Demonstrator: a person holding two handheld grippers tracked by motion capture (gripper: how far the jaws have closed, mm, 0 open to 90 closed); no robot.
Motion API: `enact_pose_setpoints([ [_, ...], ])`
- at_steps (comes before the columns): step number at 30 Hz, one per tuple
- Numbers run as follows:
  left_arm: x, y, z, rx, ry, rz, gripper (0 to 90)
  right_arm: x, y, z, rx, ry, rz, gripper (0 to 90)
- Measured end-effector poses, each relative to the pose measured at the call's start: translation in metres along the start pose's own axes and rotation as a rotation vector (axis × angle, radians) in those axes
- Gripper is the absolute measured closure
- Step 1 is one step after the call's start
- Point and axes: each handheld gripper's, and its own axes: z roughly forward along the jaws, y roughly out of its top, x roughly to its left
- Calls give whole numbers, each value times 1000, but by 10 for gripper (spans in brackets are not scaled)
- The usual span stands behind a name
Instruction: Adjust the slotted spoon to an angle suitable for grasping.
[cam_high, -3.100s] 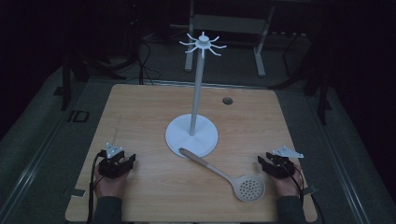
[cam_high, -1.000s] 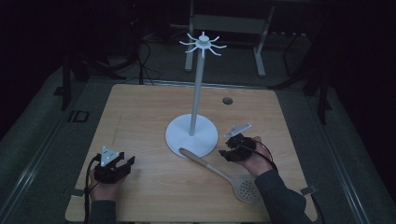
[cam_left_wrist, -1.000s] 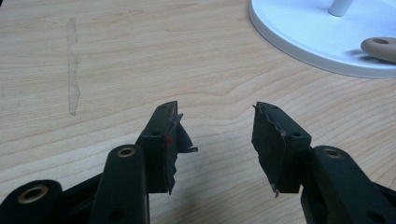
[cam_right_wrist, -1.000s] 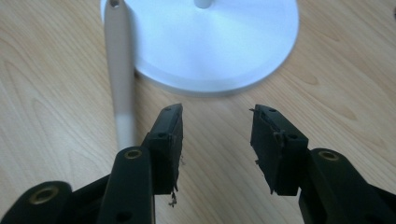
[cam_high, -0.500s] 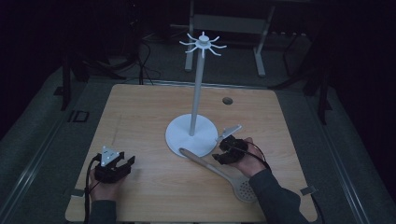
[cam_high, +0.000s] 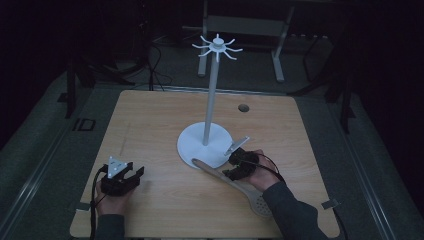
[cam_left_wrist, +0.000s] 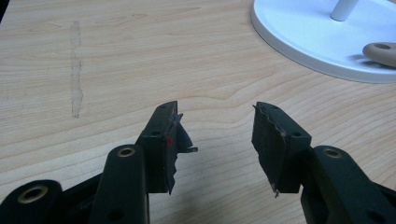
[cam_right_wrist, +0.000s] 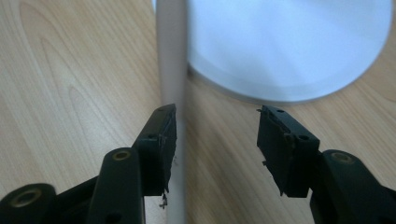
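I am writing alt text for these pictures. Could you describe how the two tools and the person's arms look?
Both tools are black. The left tool carries a grey three-cornered plate and a black cable; its inner pads look ragged, with a small red mark. The right tool has a similar grey plate and a thin cable. The right arm wears a dark sleeve.

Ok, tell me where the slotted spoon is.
High view: the slotted spoon lies right of centre, handle tip on the white stand's base, right gripper at its handle.

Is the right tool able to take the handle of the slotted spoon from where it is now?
Probably yes. The right tool stands open, and the spoon handle already lies between its jaws, beside the left jaw. Nothing blocks it; the white stand base is just ahead.
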Motion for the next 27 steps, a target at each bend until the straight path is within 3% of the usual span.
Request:
enact_pose_setpoints([
  [6,0,0,0,-2,3,0,514,6,3,11,27,19,-18,486],
  [9,0,0,-1,-2,2,0,514,8,5,16,56,39,-24,584],
  [27,-1,1,-1,-6,0,2,514,15,11,45,147,82,-56,730],
])
